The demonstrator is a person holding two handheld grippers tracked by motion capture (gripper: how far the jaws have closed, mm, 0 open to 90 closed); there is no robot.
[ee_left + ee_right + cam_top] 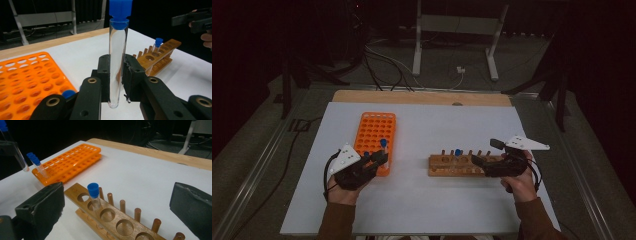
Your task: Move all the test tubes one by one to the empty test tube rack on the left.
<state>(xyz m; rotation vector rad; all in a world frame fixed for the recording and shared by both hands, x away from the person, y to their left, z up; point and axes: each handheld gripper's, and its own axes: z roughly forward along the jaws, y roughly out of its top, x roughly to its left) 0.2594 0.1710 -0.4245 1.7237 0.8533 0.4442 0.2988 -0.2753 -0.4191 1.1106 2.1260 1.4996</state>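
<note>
The left tongs (117, 82) pinch a blue-capped test tube (117, 62) upright, low on its glass, just beside the orange rack (27, 77). The right tongs (117, 212), spread wide, hover at the wooden rack (110, 216). Gripped so low, the tube might tip or slip sideways.

tube (117, 62): clear, blue cap | plastic rack (375, 132): orange | wooden rack (455, 165): brown | table (437, 200): white

I'm seeing a white metal frame (455, 31) standing on the floor beyond the table (437, 200), cables (382, 62) trailing beside it (room dark).
</note>
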